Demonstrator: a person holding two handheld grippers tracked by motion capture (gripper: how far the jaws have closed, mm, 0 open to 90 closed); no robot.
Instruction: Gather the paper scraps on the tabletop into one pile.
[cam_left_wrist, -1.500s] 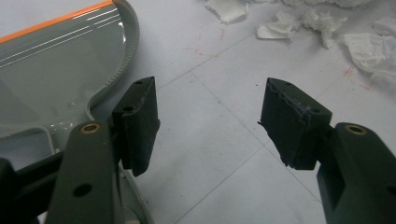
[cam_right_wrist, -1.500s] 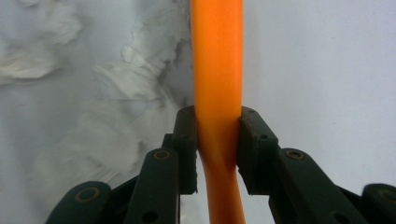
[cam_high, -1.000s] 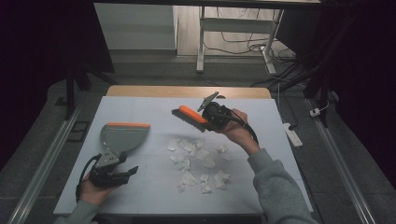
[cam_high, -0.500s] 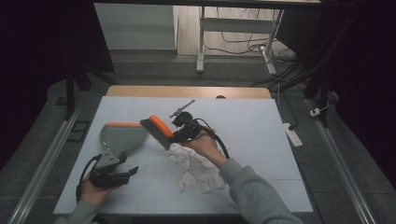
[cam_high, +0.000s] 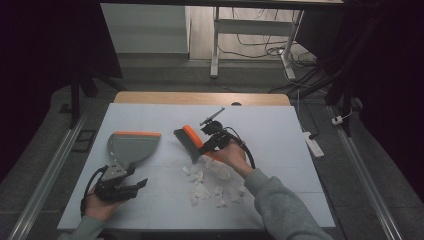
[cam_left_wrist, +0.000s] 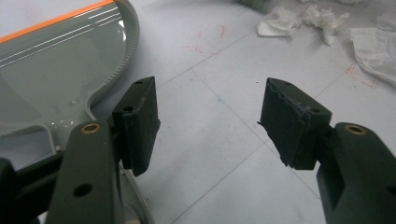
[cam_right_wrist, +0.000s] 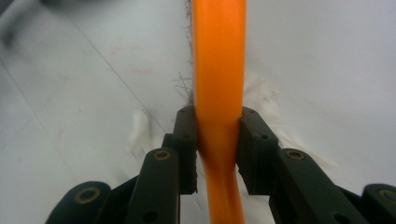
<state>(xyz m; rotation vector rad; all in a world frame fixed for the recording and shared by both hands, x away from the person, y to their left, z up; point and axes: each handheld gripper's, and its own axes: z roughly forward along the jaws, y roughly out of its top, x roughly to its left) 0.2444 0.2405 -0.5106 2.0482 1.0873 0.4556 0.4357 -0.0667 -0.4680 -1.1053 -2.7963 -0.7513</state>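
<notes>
A grey dustpan (cam_high: 131, 146) with an orange lip lies at the table's left; its pan also appears in the left gripper view (cam_left_wrist: 51, 79). My left gripper (cam_high: 131, 186) rests near its handle, open with nothing between the jaws (cam_left_wrist: 210, 121). My right gripper (cam_high: 212, 137) is shut on the orange handle of a hand brush (cam_high: 190, 141), whose dark bristles hang over the table centre. In the right gripper view the orange handle (cam_right_wrist: 219, 70) runs up between the closed jaws (cam_right_wrist: 218, 140). Several crumpled white paper scraps (cam_high: 212, 182) lie below the brush.
The white table top (cam_high: 280, 130) has a wooden far edge (cam_high: 200, 97). A white power strip (cam_high: 314, 144) lies on the floor to the right. Desk legs and cables stand beyond the table.
My right gripper carried the brush left toward the dustpan, then drew back right to the table centre above the scraps. The left gripper stayed put.
</notes>
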